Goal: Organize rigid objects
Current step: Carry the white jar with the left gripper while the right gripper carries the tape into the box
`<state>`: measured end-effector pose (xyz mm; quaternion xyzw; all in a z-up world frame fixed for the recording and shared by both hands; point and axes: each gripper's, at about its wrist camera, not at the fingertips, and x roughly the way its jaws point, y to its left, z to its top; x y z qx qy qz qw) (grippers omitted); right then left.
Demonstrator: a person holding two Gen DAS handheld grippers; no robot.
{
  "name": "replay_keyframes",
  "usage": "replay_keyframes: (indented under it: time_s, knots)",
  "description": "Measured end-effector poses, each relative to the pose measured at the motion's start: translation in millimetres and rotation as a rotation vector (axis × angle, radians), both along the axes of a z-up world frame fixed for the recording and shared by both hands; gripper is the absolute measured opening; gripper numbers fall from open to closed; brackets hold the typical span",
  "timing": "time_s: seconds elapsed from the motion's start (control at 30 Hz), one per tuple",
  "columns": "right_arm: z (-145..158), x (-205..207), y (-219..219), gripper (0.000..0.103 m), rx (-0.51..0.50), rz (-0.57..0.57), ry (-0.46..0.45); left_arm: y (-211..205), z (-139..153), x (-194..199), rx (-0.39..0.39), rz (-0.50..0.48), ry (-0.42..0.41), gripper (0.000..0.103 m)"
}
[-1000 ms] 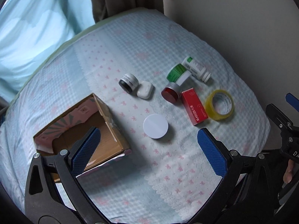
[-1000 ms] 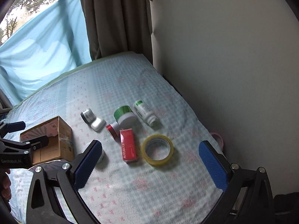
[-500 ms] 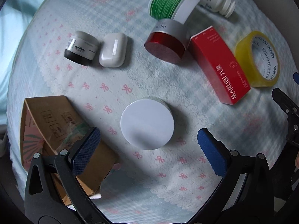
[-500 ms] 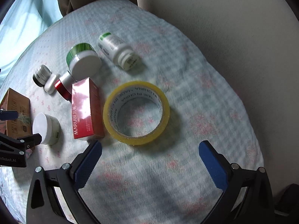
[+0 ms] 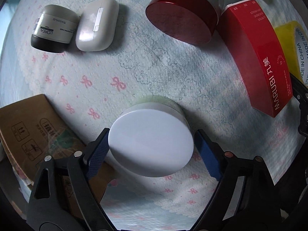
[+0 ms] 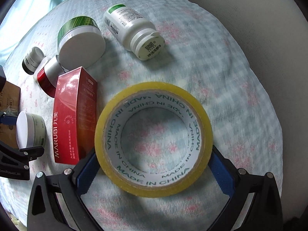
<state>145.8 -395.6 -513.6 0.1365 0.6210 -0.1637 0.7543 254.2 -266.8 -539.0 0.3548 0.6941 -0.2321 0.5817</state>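
On a bed [image 6: 231,77] spread with a pale blue bow-print cover, the left tongs [image 5: 152,150] point steeply down, jaws closing around a white-lidded jar [image 5: 151,142] between their blue pads, beside a cardboard box [image 5: 28,130] at the left edge. A red carton [image 6: 73,115] lies between that jar and a yellow tape roll [image 6: 154,138], which the right tongs [image 6: 154,170] straddle, pads at its sides; whether they press it cannot be told.
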Motion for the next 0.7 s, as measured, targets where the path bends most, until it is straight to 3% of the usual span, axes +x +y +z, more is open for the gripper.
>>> replay_keyframes:
  time_s: [0.1, 0.33, 0.57, 0.7]
  knots:
    - [-4, 3, -1, 0.103, 0.002, 0.014, 0.014, 0, -3, 1, 0.005, 0.024, -0.011, 0.072]
    - [4, 10, -4, 0.097, 0.012, 0.023, 0.031, 4, -2, 0, -0.015, 0.045, -0.026, 0.070]
    - [5, 6, -2, 0.097, -0.004, 0.019, 0.021, 17, 17, 8, -0.054, 0.052, -0.054, 0.070]
    - [24, -2, -8, 0.097, -0.015, 0.014, 0.004, 16, 41, 6, -0.090, 0.063, -0.076, 0.070]
